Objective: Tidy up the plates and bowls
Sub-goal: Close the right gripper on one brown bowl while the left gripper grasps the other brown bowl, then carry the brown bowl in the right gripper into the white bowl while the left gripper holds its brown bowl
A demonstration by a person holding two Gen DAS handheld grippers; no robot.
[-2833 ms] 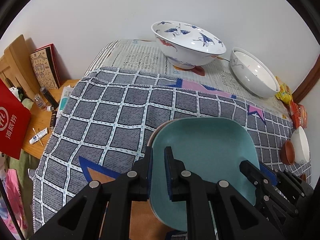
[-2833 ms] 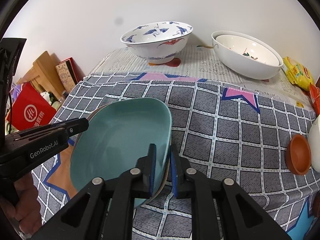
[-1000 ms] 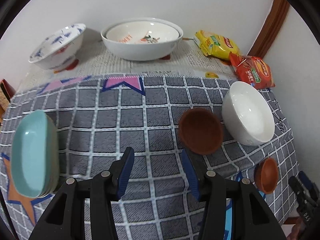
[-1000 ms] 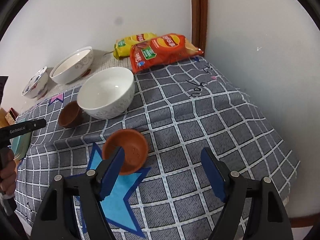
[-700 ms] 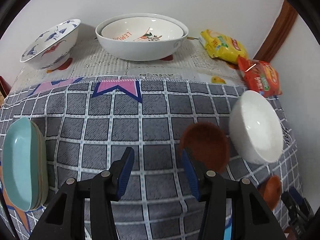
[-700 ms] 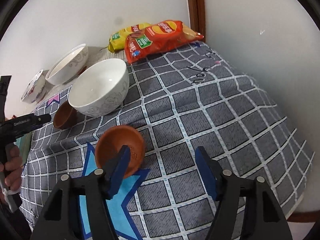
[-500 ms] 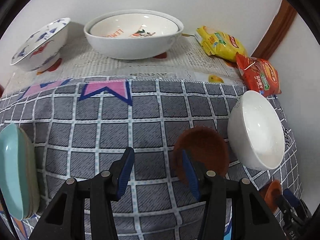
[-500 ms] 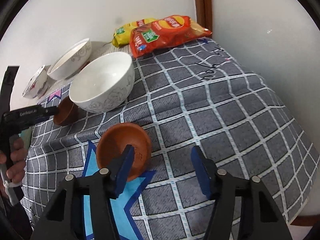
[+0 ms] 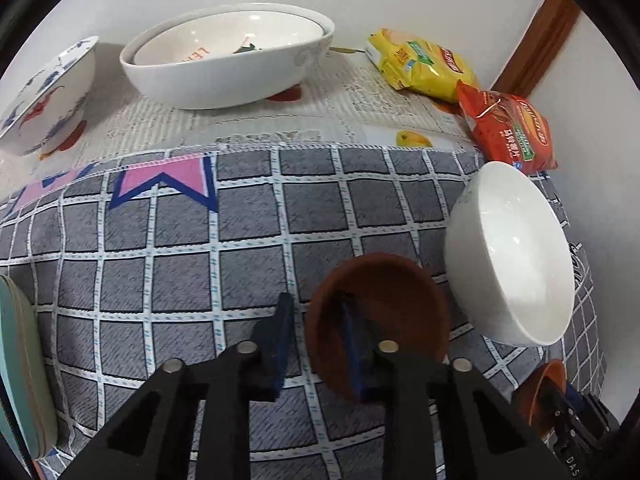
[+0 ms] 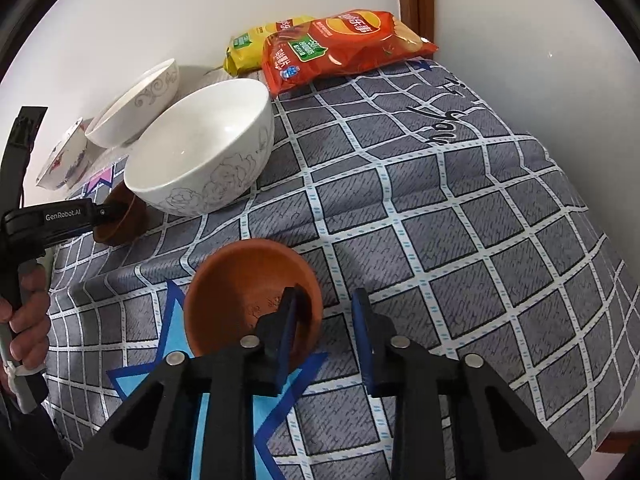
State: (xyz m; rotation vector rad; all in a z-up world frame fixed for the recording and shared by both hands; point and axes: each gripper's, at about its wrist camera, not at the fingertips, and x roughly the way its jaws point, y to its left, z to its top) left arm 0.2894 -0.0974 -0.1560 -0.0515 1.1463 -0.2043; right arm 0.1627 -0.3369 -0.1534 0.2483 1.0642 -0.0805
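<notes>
**A:** Your left gripper [image 9: 320, 344] was closing over the near rim of the dark brown bowl [image 9: 384, 300], one finger inside, one outside, and the pads weren't pressing yet. That bowl sat on the grey checked cloth [image 9: 160, 272], right up against the white bowl [image 9: 508, 256], which crowded it on the right.

**B:** And your right gripper [image 10: 326, 336] was closing the same way on the orange-brown bowl [image 10: 240, 296], rim between the jaws with a gap left on the outer side. It sat on the blue star, near the white bowl [image 10: 204, 160].

**A:** Anything to read?

**B:** "GenRobot.AI" on the left gripper [image 10: 60, 220] as seen from your right. Orange letters, "LE…", inside the big nested bowl [image 9: 228, 64] at the back. The print on the yellow packet [image 9: 420, 64] and red packet [image 9: 508, 128] was too small to make out.

**A:** Against a second ago?

**B:** Both sets of jaws had been wide and above the cloth; you'd dropped them onto the rims. The teal plates [image 9: 16, 360] had slid to the left edge.
</notes>
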